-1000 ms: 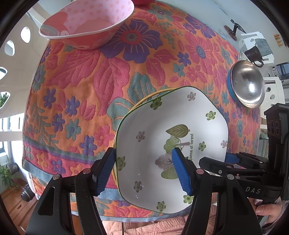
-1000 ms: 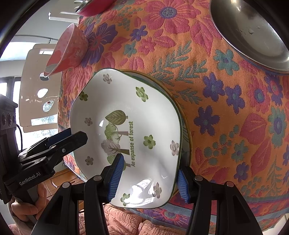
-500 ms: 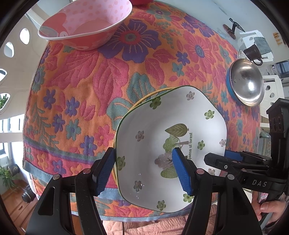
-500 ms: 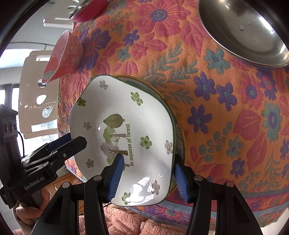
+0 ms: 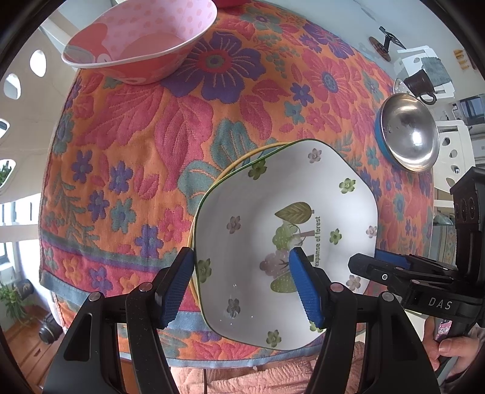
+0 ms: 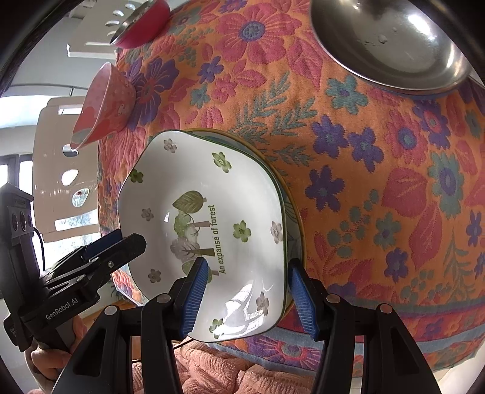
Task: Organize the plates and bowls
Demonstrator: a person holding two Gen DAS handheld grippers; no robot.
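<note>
A white forest-print plate point(image 5: 272, 218) lies on top of a yellow-rimmed plate point(image 5: 242, 159) near the table's front edge; it also shows in the right wrist view point(image 6: 212, 197). My left gripper point(image 5: 241, 289) is open, its fingers straddling the plate's left rim. My right gripper point(image 6: 248, 298) is open, its fingers straddling the plate's right rim. A pink dotted bowl point(image 5: 139, 39) stands at the far left. A steel bowl with a blue outside point(image 5: 407, 131) stands at the right, and also shows in the right wrist view point(image 6: 391, 42).
A flowered orange cloth point(image 5: 136, 127) covers the table. A red bowl point(image 6: 141, 22) stands at the far side. White chairs point(image 6: 57, 145) stand beyond the table. A dark mug point(image 5: 421, 83) sits on a stand behind the steel bowl.
Both grippers have drawn back slightly from the stacked plates, staying open. The plates have not moved.
</note>
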